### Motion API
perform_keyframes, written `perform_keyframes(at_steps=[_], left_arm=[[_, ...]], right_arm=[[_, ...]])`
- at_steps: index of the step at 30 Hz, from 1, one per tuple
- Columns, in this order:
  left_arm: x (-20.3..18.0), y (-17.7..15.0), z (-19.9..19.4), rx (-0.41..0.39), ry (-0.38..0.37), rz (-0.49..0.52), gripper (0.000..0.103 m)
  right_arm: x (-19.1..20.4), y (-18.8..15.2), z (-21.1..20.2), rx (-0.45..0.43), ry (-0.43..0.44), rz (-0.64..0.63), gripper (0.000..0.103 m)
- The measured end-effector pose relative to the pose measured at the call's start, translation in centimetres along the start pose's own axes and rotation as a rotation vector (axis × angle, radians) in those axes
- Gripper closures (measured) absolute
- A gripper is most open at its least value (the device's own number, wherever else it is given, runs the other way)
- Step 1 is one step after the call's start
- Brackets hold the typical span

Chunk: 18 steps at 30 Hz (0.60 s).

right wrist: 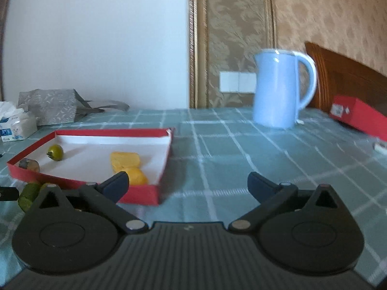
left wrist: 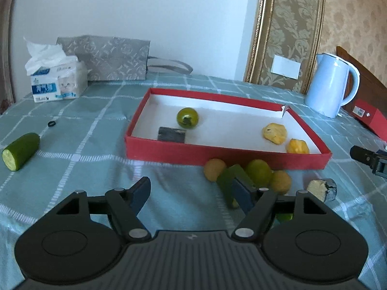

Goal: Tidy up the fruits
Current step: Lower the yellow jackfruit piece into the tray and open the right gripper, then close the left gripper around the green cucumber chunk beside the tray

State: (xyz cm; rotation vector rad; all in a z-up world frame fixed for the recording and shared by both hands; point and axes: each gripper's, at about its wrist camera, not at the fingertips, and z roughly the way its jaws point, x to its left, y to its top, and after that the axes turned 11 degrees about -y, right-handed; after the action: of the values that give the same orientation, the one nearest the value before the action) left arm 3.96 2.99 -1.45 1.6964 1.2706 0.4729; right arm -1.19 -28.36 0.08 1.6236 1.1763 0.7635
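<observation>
- We see the red tray (left wrist: 217, 153) mid-tabletop; inside it are a green fruit (left wrist: 187, 118) toward its left end and two yellow pieces (left wrist: 274, 133) at its right end.
- More fruit (left wrist: 258, 172) is bunched on the cloth just outside the tray's near wall; a cut cucumber (left wrist: 20, 150) lies well apart near the tabletop's left edge.
- Our left gripper (left wrist: 193, 191) is partly open and empty, close to that bunch.
- Our right gripper (right wrist: 187, 184) is spread wide and empty, beside the tray's near right corner.
- We judge the round fruits light, smooth and prone to roll, so we take them across the middle; the cut pieces look soft, so we squeeze gently.
</observation>
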Motion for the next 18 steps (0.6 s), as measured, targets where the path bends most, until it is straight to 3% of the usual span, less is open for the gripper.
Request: perform_keyframes(at_steps=[9,18], left_arm=[[-0.2,-0.1,-0.8,-0.056,-0.022,-0.074,0.021],[-1.5,-0.2,0.2,-0.021,-0.012,-0.054,0.021]], right_arm=[[-0.5,-0.6,1.4,0.096,0.022,0.022,0.0],[-0.6,-0.8,1.7,0.125,0.029,0.031,0.0]])
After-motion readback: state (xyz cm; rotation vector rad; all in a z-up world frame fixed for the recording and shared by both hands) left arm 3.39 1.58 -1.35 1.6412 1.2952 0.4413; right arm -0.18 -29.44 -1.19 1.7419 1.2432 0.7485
